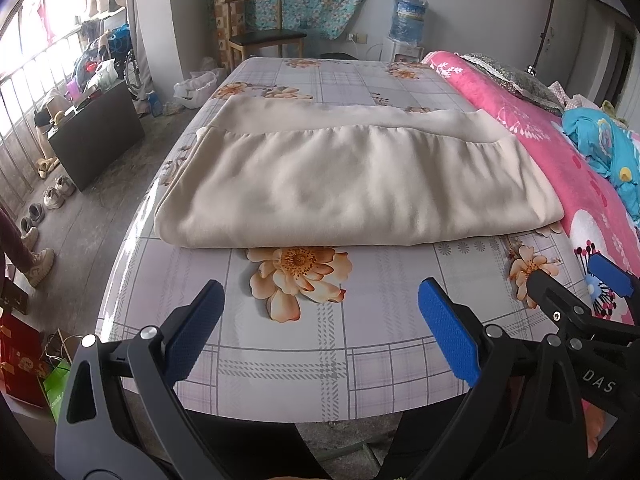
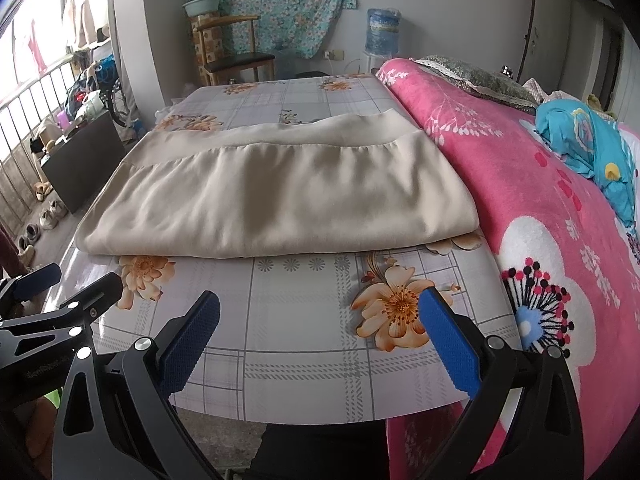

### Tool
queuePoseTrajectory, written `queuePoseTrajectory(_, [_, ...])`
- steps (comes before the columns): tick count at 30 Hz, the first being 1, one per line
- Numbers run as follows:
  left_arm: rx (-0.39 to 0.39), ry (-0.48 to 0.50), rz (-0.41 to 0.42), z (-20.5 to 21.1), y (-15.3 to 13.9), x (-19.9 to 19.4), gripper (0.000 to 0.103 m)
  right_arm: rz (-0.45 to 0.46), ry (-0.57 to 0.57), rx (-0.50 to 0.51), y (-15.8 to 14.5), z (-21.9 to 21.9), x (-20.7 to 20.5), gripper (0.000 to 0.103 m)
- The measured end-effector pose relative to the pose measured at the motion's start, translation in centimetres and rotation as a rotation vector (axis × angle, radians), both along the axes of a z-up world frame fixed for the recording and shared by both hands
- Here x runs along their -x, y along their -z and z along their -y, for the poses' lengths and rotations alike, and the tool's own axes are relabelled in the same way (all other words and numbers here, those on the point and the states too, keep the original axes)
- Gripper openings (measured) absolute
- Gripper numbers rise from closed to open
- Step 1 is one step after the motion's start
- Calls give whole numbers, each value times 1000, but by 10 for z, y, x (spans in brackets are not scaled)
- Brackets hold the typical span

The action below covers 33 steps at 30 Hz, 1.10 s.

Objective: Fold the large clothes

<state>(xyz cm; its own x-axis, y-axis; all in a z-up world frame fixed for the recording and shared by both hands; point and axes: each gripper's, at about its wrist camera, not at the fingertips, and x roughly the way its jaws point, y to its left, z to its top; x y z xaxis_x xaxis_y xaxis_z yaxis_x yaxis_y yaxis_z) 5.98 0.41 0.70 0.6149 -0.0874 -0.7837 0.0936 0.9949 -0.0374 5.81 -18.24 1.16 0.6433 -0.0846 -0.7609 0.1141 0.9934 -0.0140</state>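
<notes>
The folded beige garment (image 1: pixel 352 184) is lying mid-tabletop (image 1: pixel 360 344), well beyond both grippers; left gripper (image 1: pixel 320 332) and right gripper (image 2: pixel 320 340) are hovering over the near edge, jaws spread wide, gripping nothing.

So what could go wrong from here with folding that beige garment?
Both the left gripper and right gripper are open and empty, short of the beige garment. Pinching only its top layer could peel the fold apart. Its right edge sits close to the pink blanket, which could get caught in the grab.
</notes>
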Motion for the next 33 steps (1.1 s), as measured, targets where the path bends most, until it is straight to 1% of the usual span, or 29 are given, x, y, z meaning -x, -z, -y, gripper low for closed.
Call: queuePoseTrajectory(33, [-15, -3, 30, 7, -10, 12, 94, 13, 2, -15, -5, 3, 12, 97])
